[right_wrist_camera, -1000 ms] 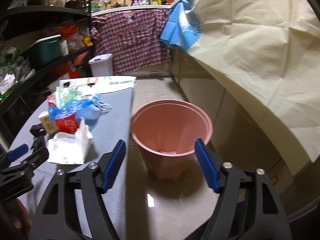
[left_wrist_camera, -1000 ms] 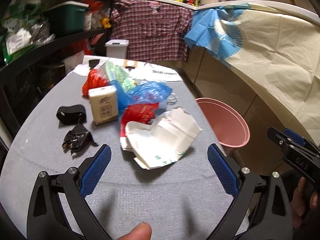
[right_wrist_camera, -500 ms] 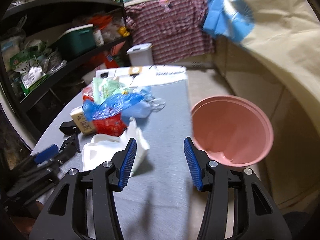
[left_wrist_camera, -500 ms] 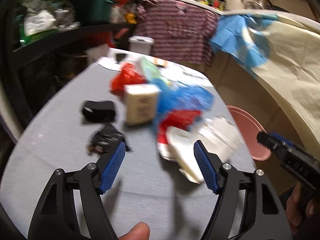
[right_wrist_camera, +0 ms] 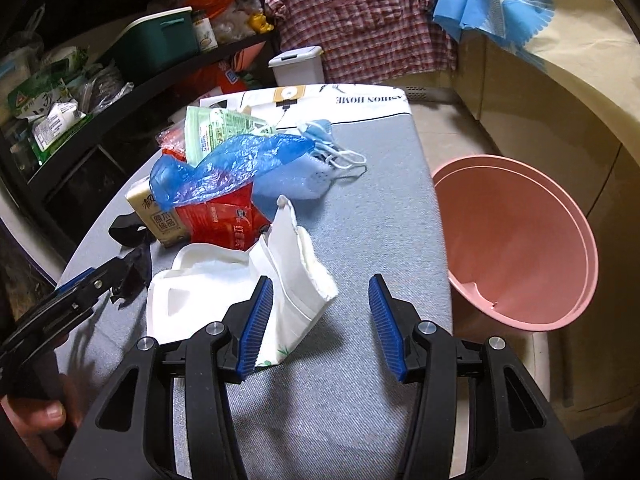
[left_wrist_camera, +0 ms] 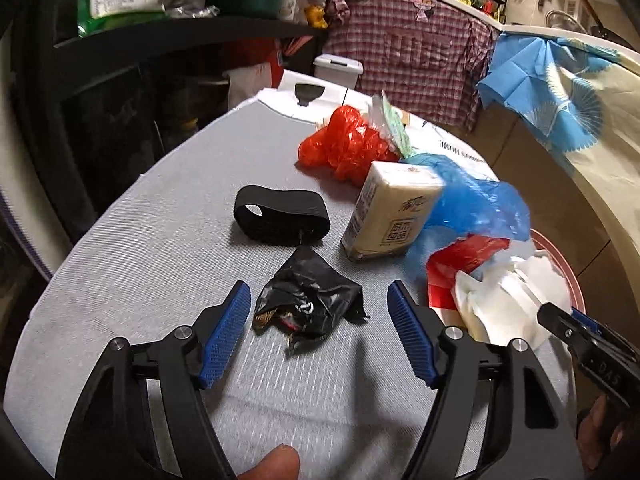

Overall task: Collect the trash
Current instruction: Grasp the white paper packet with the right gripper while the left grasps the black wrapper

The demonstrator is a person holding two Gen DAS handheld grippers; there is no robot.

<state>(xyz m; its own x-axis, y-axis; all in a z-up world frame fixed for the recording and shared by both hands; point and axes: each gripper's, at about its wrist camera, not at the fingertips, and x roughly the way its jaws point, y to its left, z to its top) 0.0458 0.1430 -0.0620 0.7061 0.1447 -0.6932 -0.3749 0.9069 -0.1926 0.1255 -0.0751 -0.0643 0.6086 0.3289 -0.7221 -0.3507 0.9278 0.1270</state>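
One black wrapper is framed by the part-open, empty left gripper; one white carton by the narrower, empty right gripper; one pink bin noted.

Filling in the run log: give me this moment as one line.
task: collect trash | left gripper: open, around crumpled black wrapper | right gripper: open, beside white paper bag | pink plastic bin: beside table

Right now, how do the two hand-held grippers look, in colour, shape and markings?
Both look alike. The left gripper has two black plastic arms with cut-out openings, silver round bolts at the joints, and blue ribbed pads on the fingers. The right gripper has the same build. Seen from the left camera, its black body carries pale letters that seem to read "DAS". No cables or sleeves show.
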